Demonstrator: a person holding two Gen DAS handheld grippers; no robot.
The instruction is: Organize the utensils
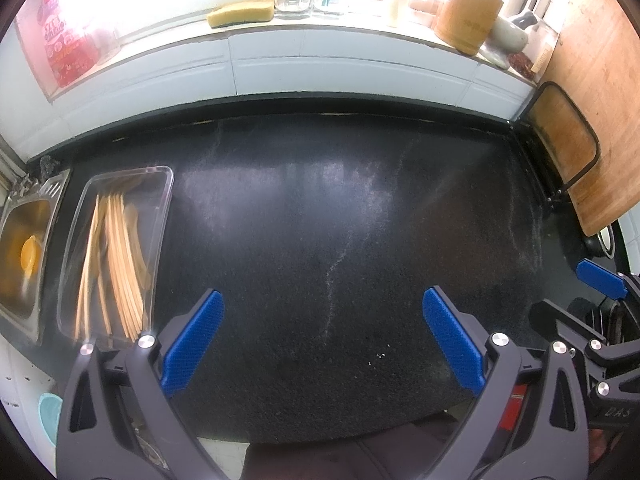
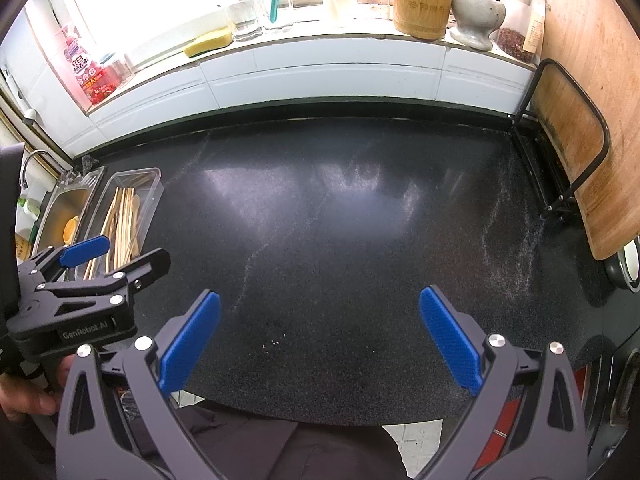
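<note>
Left tool (image 1: 323,338) and right tool (image 2: 320,338) side by side, both spread wide, empty.

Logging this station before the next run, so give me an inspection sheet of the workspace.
Surface: black counter, bare but for a few pale crumbs.
Job's things: wooden utensils lie in a clear tray beside the sink.
Clutter: sponge, bamboo holder, mortar and jars on the sill.
Grippers: left tongs and right tongs both open, holding nothing.
Cables: nothing seen.
Surroundings: cutting board leans in a rack at right.
</note>
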